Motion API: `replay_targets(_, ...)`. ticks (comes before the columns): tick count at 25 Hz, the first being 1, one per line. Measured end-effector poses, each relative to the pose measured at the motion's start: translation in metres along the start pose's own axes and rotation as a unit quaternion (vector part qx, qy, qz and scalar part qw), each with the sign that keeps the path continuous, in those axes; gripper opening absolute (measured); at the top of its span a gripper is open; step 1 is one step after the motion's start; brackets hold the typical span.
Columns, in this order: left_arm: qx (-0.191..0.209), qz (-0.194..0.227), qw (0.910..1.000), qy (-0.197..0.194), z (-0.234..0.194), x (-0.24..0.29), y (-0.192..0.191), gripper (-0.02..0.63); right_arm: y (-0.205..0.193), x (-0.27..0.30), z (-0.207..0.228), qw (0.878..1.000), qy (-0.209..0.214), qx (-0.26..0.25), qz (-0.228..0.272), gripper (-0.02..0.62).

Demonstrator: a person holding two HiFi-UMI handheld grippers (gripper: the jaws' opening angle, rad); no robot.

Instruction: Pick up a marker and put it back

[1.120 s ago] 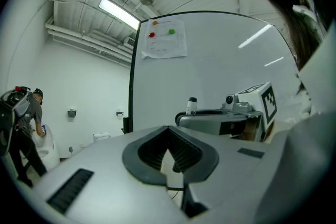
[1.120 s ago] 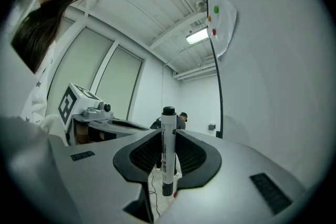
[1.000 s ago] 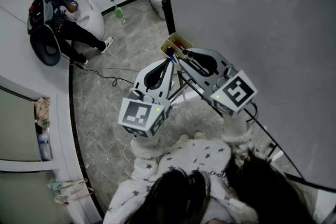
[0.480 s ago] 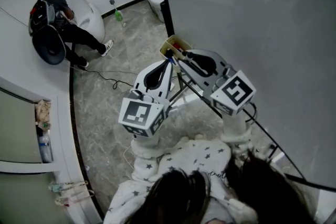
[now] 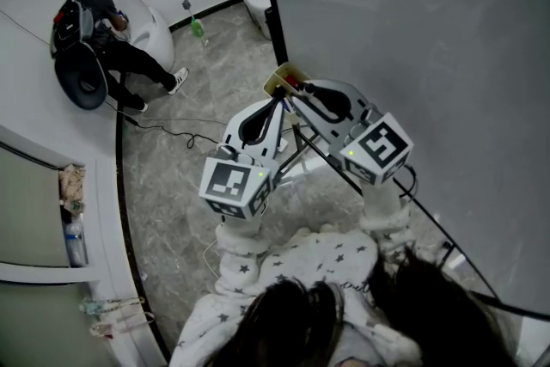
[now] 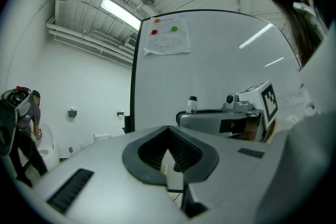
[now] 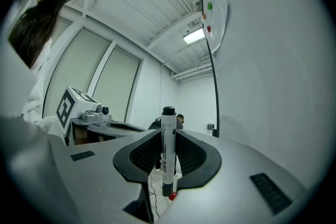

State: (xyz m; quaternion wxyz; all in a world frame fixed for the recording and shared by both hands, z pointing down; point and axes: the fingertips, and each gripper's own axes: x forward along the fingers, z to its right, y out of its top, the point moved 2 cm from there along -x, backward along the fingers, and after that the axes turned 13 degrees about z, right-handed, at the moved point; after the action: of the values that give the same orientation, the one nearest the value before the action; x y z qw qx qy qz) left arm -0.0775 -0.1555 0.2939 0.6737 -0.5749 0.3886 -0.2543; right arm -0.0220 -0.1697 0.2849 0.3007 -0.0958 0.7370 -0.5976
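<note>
Clamping white marker (image 7: 168, 149) upright, centre frame: right gripper (image 7: 168, 134). Left gripper (image 6: 169, 139) jaws together, empty. Judged risk: marker pivoted between pads on tilting, missed yellow holder (image 5: 277, 75).

The right tool (image 7: 168, 157) clamps an upright white marker (image 7: 168, 149) between its jaws.

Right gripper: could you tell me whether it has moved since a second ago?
No. The right gripper, shut on the marker, still has its tips beside the tray at the whiteboard's edge.
</note>
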Motion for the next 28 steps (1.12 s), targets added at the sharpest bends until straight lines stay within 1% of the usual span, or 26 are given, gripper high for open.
replay_targets(3, 0.003, 0.0, 1.0, 0.004, -0.011, 0.001, -0.008, 0.002, -0.008, 0.006, 0.007, 1.0, -0.007, 0.001, -0.001, 0.083)
replay_targets(6, 0.002, -0.008, 0.9999, 0.014, -0.03, 0.01, -0.023, 0.002, -0.03, 0.019, 0.025, 1.0, -0.014, 0.011, -0.012, 0.083)
replay_targets(9, -0.004, -0.012, 0.9995, 0.028, -0.045, 0.016, -0.035, 0.002, -0.051, 0.029, 0.035, 1.0, -0.015, 0.018, -0.013, 0.083)
replay_targets(15, -0.001, -0.016, 0.9995, 0.028, -0.045, 0.018, -0.047, 0.002, -0.074, 0.028, 0.041, 0.999, -0.032, 0.026, -0.022, 0.083)
replay_targets(20, -0.004, -0.019, 0.9993, 0.03, -0.055, 0.015, -0.066, 0.002, -0.103, 0.032, 0.041, 0.998, -0.039, 0.026, -0.033, 0.083)
replay_targets(28, -0.005, -0.024, 0.9992, 0.032, -0.058, 0.015, -0.091, 0.002, -0.134, 0.03, 0.037, 0.998, -0.039, 0.015, -0.054, 0.083)
